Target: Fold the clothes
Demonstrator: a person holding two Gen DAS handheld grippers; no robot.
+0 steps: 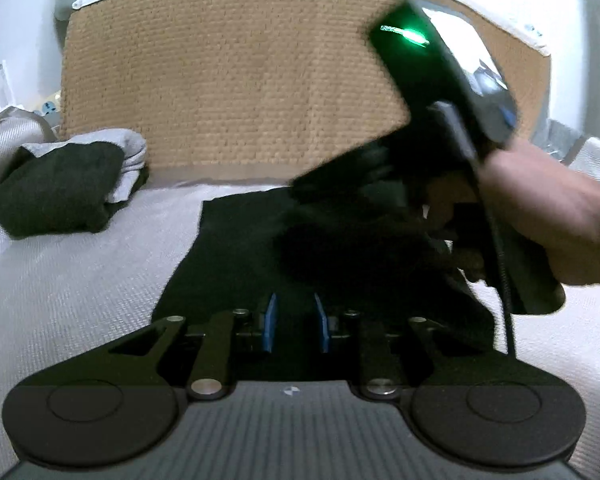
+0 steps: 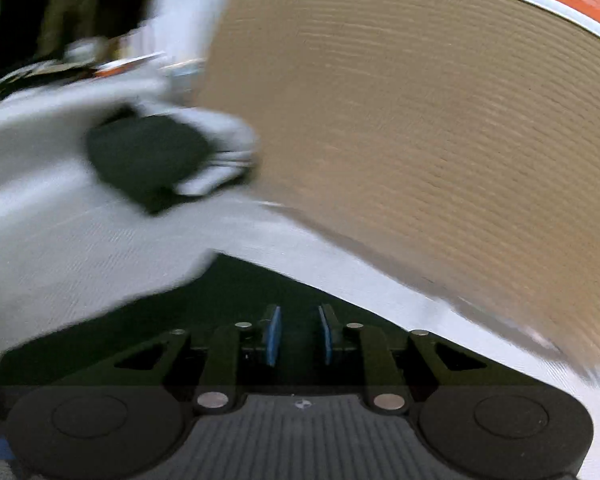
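Observation:
A black garment (image 1: 236,248) lies spread on the white bed (image 1: 80,280), running from the headboard toward me. My left gripper (image 1: 295,320) sits low over its near edge with a narrow gap between the blue pads (image 1: 270,322); nothing is between them. The right gripper's body (image 1: 452,92), held by a hand (image 1: 548,208), hovers over the garment's right part, where the cloth is bunched. In the blurred right wrist view my right gripper (image 2: 299,334) is over black cloth (image 2: 236,288), blue pads (image 2: 274,334) slightly apart with nothing clearly clamped.
A folded pile of dark and grey clothes (image 1: 64,188) sits at the back left of the bed; it also shows in the right wrist view (image 2: 160,156). A tan woven headboard (image 1: 240,80) stands behind. Clutter lies past the bed's left edge.

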